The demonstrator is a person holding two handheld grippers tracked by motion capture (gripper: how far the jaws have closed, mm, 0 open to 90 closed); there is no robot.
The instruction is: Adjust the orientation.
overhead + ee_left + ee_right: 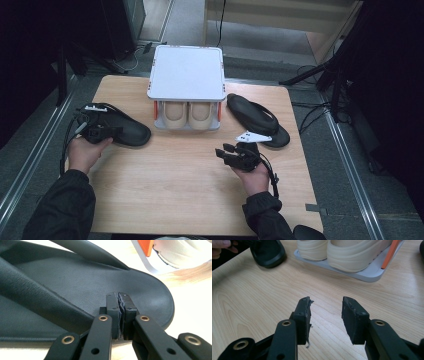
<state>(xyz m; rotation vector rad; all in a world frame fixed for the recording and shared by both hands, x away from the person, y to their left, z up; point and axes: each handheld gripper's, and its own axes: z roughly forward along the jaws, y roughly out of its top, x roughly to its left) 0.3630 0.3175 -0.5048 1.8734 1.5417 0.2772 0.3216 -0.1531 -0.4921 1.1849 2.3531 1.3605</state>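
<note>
A black flip-flop [127, 132] lies at the table's left, and its grainy footbed [75, 282] spreads under my left gripper [121, 308]. That gripper [111, 131] sits over the sandal's heel end with its pads pressed together and nothing between them; the strap [37, 302] runs past to its left. A second black flip-flop [256, 119] lies to the right of the rack. My right gripper [223, 150] hovers just in front of that one, above bare wood. Its jaws [325, 308] stand open and empty, facing the rack.
A white two-tier shoe rack [186, 75] stands at the table's far middle, with orange posts and a pair of beige shoes [189, 114] on its lower shelf [372, 275]. Bare wooden tabletop [175, 180] stretches between the hands and the near edge. Cables and stands surround the table.
</note>
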